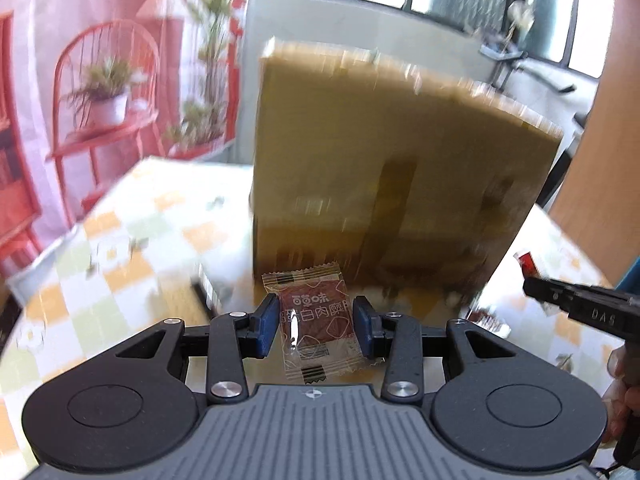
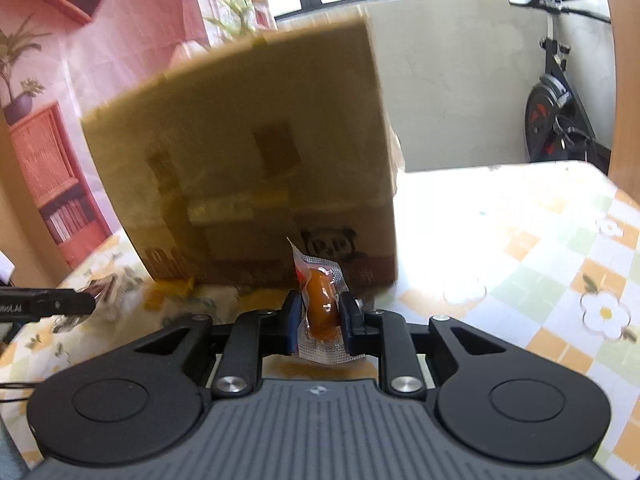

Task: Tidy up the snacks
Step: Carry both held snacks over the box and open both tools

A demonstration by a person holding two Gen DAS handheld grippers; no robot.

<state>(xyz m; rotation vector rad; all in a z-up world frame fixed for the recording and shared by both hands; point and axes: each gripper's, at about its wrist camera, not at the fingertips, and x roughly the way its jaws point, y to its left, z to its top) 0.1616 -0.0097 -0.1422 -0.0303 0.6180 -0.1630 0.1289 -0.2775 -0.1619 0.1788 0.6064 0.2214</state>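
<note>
The right gripper (image 2: pixel 320 312) sits at lower centre of the frame, its two blue pads clamped on a clear vacuum-sealed snack packet (image 2: pixel 320 308) with an orange-brown sausage-like piece inside. The packet stands roughly upright between the pads. Behind it, filling the middle of the frame, stands a blurred brown cardboard box (image 2: pixel 248 152) on a table (image 2: pixel 540 272) covered in a checked, flowered cloth. The tip of the left gripper (image 2: pixel 52 304) pokes in at the left edge. An exercise bike (image 2: pixel 560 120) stands at upper right.
</note>
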